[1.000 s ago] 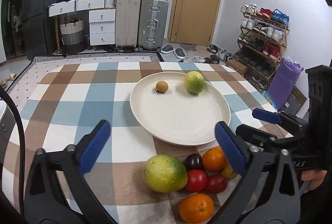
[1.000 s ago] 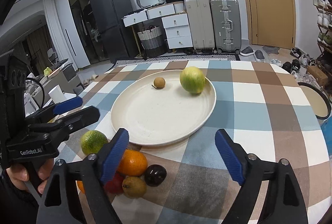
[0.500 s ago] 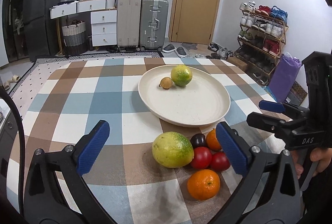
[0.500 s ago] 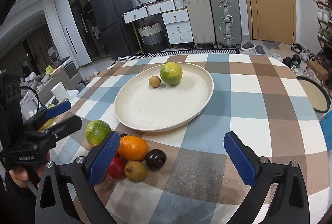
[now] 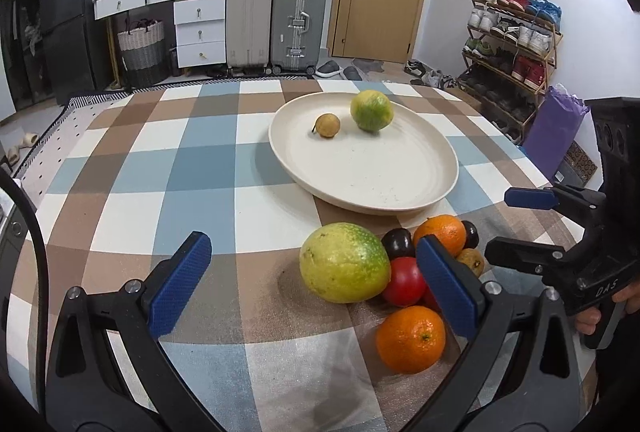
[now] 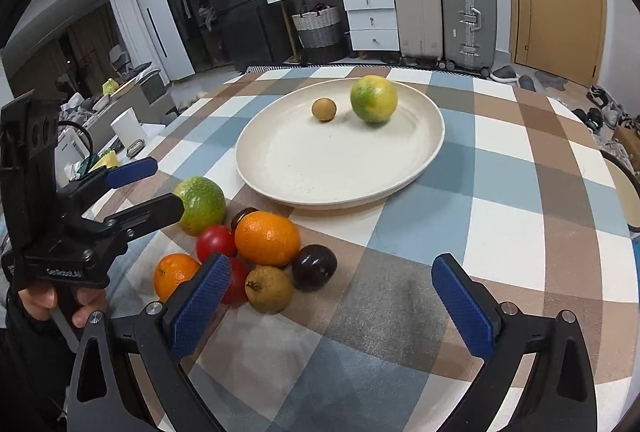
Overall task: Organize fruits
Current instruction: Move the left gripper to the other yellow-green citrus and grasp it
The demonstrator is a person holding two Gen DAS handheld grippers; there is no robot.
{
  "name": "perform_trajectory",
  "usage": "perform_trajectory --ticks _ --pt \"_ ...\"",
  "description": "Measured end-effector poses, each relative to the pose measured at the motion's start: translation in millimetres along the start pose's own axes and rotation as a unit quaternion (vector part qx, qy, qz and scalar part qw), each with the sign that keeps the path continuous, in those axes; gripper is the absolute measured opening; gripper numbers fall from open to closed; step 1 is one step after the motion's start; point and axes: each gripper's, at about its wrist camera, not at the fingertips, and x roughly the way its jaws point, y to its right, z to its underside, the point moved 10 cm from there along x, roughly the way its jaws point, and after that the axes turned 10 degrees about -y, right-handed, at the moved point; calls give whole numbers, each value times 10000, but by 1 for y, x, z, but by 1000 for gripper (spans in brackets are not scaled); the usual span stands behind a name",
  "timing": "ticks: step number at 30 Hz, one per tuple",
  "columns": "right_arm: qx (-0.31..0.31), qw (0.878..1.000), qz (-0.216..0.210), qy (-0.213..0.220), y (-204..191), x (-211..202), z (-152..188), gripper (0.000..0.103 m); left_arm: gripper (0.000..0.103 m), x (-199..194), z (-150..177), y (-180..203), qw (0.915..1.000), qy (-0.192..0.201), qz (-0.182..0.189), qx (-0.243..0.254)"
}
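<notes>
Plate point(image 5: 440, 188) sits mid-bench point(image 5: 192, 168) on the checked cloth. On it: a green-yellow citrus point(image 5: 371, 110) and a small brown fruit point(image 5: 327, 125), near each other at the far side.

Loose pile just in front of the plate: big green-yellow fruit point(image 5: 344, 262), two oranges point(image 5: 411, 339) point(image 6: 267, 238), tomatoes point(image 5: 404, 280), dark plums point(image 6: 314, 267), a brown pear-like one point(image 6: 269, 288). All bunched, touching.

Left gripper point(image 5: 316, 288): fingers spread, nothing between the pads, big green-yellow fruit just ahead of them. Right gripper point(image 6: 332, 306): fingers have just been opening, now wide apart and empty, pile at its left finger.

Readable text: "DAS" on the right gripper body, "GenRobot.AI" (probably, small and blurred) on the left one. Box labels in the background are too small to read.
</notes>
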Motion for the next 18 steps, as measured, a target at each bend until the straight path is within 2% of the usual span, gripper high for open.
perform_trajectory --ticks 7,15,18 --pt "396 9984 392 -83 29 2 1 102 102 6 1 -4 9999 -83 15 -95" --pt "359 9992 139 -138 25 7 0 102 102 11 2 -3 9997 -189 82 -108" --pt "263 9996 66 -86 16 7 0 102 97 13 4 -1 9994 -265 207 -97"
